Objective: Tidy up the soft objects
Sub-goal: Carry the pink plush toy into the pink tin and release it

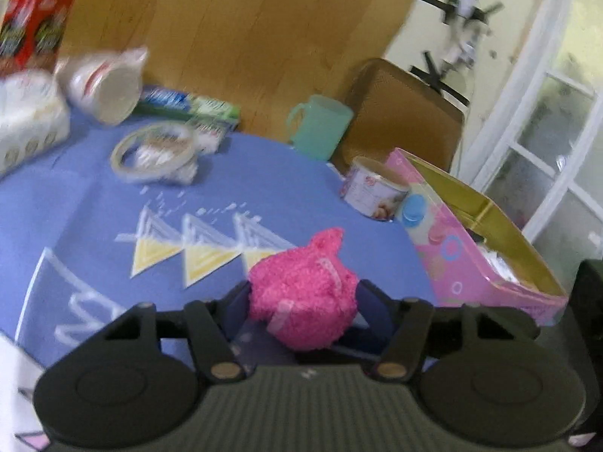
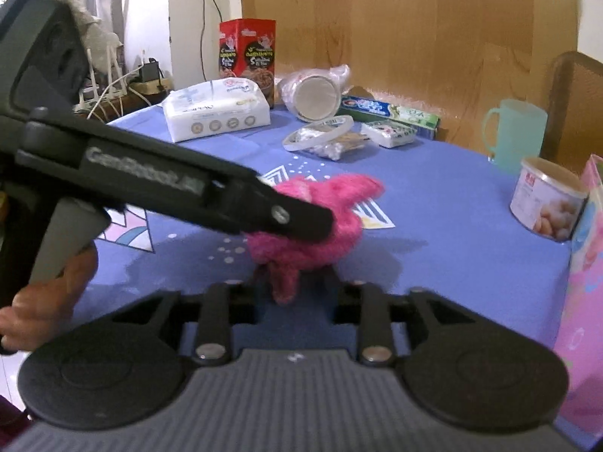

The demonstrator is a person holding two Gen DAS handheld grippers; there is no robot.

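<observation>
Pink plush toy (image 1: 303, 293) sits bunched in the left gripper (image 1: 301, 301), ear-tip up.

The left gripper (image 2: 301, 222) arm reads "GenRobot.AI"; other package labels are too blurred to read.

pink toy (image 1: 301, 293): fuzzy plush | tablecloth (image 1: 94, 196): matt cloth | mug (image 1: 320, 124): smooth plastic

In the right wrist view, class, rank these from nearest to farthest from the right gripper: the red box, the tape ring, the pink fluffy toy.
1. pink fluffy toy, just ahead of the right gripper
2. tape ring, mid-table
3. red box, far edge, by the wall
</observation>
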